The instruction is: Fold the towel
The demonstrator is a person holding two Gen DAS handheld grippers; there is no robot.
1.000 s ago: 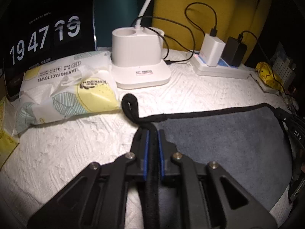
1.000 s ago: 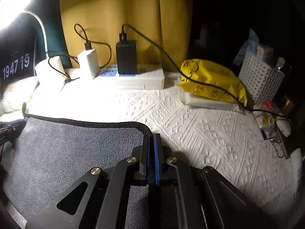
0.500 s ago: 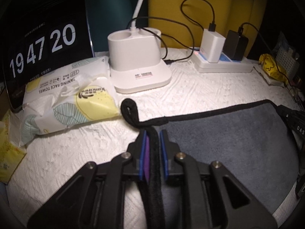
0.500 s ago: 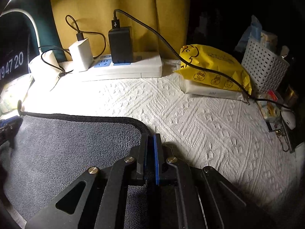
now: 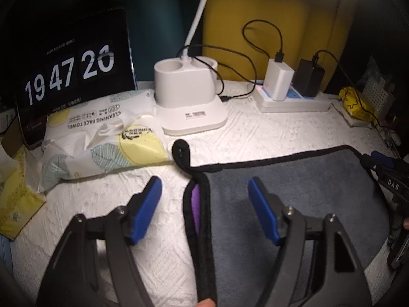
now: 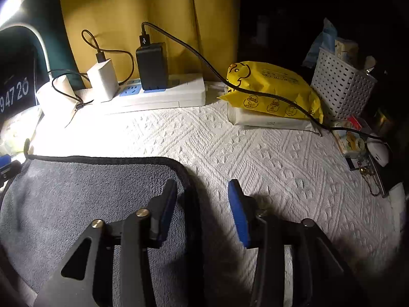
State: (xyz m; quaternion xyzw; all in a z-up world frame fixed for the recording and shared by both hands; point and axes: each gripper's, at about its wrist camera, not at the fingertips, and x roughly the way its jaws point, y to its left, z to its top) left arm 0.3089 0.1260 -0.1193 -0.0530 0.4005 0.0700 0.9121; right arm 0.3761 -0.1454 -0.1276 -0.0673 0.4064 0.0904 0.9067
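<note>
A grey towel (image 5: 294, 197) with a black hem lies folded on the white textured cover (image 5: 268, 133). Its left edge, with a black hanging loop (image 5: 180, 151) and a purple tag, runs between the jaws of my left gripper (image 5: 204, 189), which is open and empty. In the right wrist view the towel (image 6: 84, 194) shows its right edge and rounded far corner between the jaws of my right gripper (image 6: 202, 192), also open and empty. The right gripper also shows in the left wrist view (image 5: 383, 168), at the towel's right edge.
Behind the towel stand a white lamp base (image 5: 189, 99), a power strip (image 5: 294, 102) with chargers and cables, a face-towel pack (image 5: 102, 138) and a clock screen (image 5: 71, 69). A yellow wipes pack (image 6: 271, 89) and a white basket (image 6: 340, 87) stand at right.
Both grippers have opened and let go of the towel's edges. The towel now lies flat on the cover.
</note>
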